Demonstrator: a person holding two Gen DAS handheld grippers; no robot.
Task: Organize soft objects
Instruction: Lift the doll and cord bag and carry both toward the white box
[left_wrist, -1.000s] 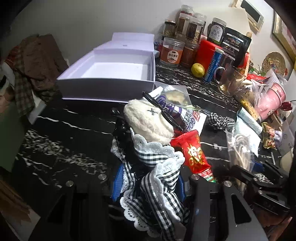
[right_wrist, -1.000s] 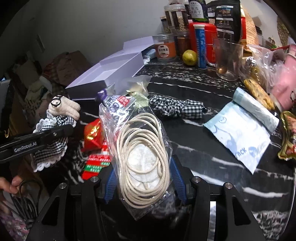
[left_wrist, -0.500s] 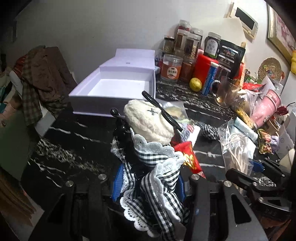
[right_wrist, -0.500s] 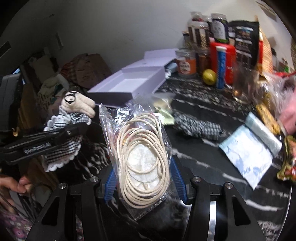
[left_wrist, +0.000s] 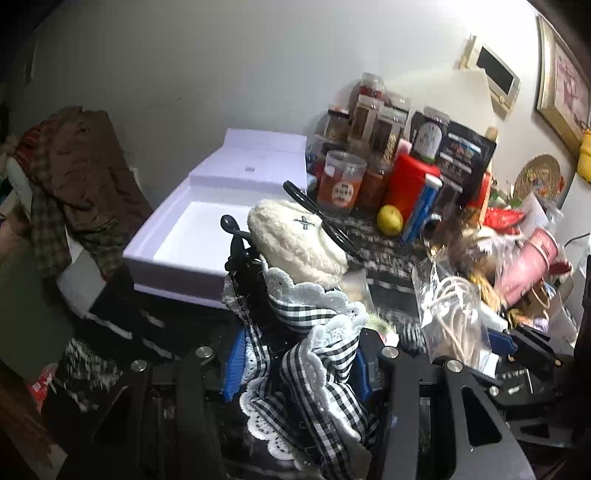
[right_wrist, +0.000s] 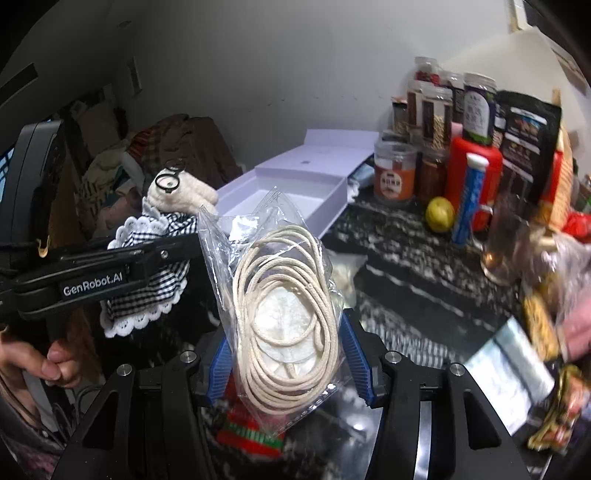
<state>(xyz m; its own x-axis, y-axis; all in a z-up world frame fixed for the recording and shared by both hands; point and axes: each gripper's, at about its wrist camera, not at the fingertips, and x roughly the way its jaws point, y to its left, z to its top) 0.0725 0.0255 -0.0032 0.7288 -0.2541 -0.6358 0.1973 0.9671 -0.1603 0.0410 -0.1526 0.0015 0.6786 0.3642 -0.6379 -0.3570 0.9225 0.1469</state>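
Observation:
My left gripper is shut on a soft doll with a cream knitted head, black glasses and a black-and-white checked lace dress, held above the table. The doll also shows in the right wrist view. My right gripper is shut on a clear plastic bag of coiled cream cord, held upright above the table; the bag also shows in the left wrist view. An open white box lies ahead of the doll, empty, and shows in the right wrist view.
Jars, a red canister, a lemon and a blue tube crowd the back of the black marble table. A glass mug and snack packets lie right. Clothes pile at left.
Both grippers have risen and moved toward the white box with their loads. The table items below have dropped lower in both views.

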